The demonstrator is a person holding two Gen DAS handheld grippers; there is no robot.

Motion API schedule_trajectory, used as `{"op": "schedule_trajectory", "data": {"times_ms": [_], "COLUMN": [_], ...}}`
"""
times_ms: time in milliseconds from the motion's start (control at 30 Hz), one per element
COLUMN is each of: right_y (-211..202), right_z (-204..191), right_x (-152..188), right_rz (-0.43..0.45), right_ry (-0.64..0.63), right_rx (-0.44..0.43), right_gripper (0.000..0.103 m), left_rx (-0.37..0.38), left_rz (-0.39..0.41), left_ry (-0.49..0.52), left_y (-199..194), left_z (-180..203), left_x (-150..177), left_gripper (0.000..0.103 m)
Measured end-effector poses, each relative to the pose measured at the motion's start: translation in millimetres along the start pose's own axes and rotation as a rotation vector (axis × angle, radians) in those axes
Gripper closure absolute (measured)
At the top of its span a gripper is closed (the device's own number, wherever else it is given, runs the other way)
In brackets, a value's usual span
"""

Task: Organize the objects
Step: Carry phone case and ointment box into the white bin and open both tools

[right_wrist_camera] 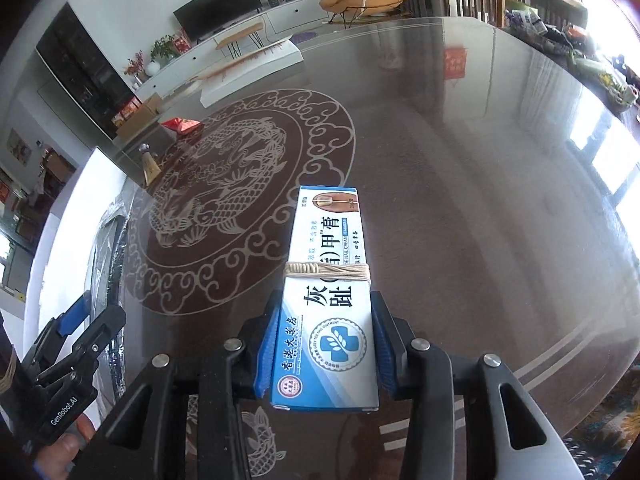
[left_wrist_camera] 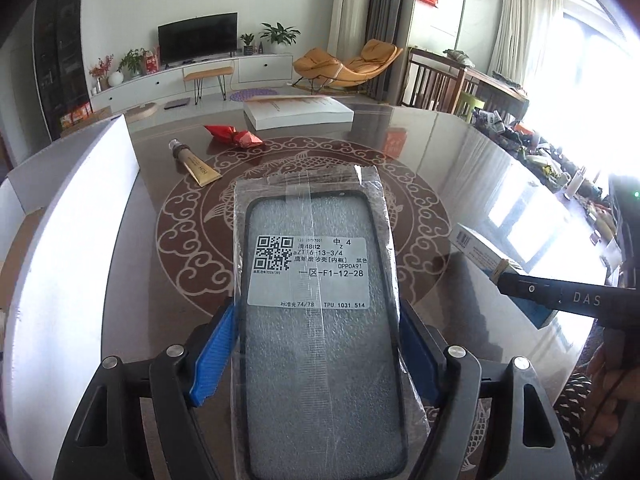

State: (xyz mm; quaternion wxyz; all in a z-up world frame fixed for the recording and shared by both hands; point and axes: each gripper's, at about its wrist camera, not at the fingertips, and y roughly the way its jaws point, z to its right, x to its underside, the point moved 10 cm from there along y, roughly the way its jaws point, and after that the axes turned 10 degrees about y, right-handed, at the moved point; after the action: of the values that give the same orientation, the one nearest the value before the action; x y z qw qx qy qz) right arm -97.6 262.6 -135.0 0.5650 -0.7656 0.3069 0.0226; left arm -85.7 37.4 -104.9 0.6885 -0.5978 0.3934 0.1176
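Plastic-wrapped black phone case (left_wrist_camera: 320, 320) sits clamped in left fingers (left_wrist_camera: 216, 360); right fingers (right_wrist_camera: 268, 352) clamp blue-white ointment box (right_wrist_camera: 326, 300).

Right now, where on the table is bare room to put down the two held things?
Bare glass table lies right of the fish medallion. Crowded at the far left: gold tube, red packet, white box. The left gripper holds the phone case; the right gripper holds the ointment box.
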Motion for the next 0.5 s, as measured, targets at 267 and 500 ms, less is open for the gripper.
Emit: {"op": "schedule_trajectory", "data": {"times_ms": [267,500], "right_y": [-28,-40], "right_z": [-27,-90], "right_x": [15,30], "right_rz": [-0.051,-0.095], "right_ry": [0.109,0.038], "right_rx": [-0.245,-0.336], "right_gripper": [0.061,0.061], "left_rx": [-0.005,-0.107], "left_rz": [0.082,0.121], "left_ry": [-0.074,-0.167], "left_y": [-67,-116], "left_z": [-45,-132], "left_x": [-14,-6], "left_gripper": [0.028,0.028]}}
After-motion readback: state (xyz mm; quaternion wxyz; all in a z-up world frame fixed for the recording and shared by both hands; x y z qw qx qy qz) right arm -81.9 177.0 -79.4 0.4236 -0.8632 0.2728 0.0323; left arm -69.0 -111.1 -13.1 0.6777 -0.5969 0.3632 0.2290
